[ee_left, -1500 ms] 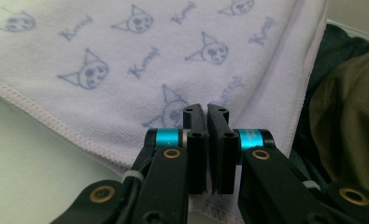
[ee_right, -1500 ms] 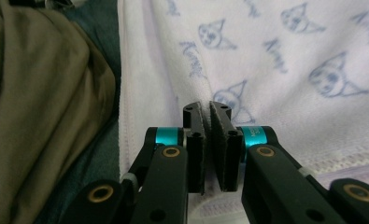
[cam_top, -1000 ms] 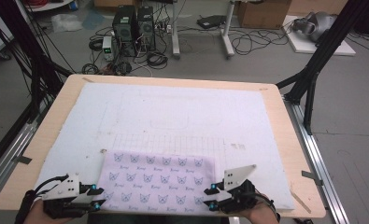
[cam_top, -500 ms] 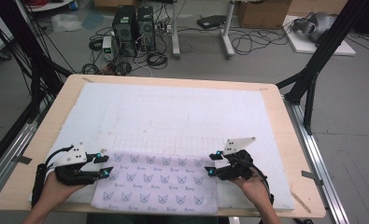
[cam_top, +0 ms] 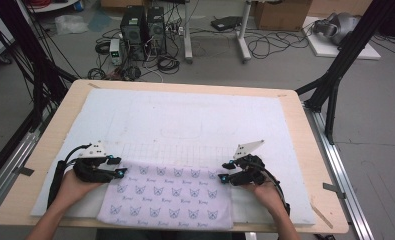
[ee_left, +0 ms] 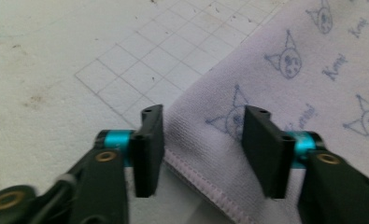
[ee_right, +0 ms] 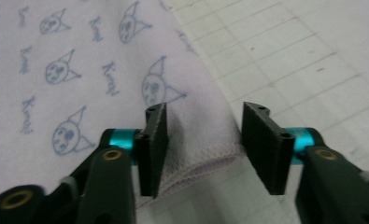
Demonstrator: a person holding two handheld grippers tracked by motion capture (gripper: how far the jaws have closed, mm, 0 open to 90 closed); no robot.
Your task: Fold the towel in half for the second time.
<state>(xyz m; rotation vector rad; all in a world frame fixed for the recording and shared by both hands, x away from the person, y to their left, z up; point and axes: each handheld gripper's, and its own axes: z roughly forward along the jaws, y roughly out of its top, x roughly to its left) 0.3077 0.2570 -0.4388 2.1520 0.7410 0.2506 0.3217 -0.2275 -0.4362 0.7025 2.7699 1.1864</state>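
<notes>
In the high view, the towel (cam_top: 167, 195) is lying folded at the near edge of the white mat (cam_top: 195, 115), its far edge between the left gripper (cam_top: 119, 167) and the right gripper (cam_top: 224, 172). Both hands are working the two far corners, so the fold seems to be the step in hand; doing it well means pinching both layers at each corner and moving the two sides evenly. Nothing on the mat is standing in the way; computers (cam_top: 142, 25) and cables (cam_top: 275, 42) are sitting on the floor well beyond the table (cam_top: 307, 145).

In the left gripper view, the jaws have just been closing yet are standing apart, with the towel corner (ee_left: 205, 140) lying between them and the pads not pressing it. The grid (ee_left: 163, 60) printed on the mat is showing beside it.

In the right gripper view, the jaws have likewise been closing and are standing apart, straddling the stitched, doubled corner (ee_right: 205, 149) without clamping it.
</notes>
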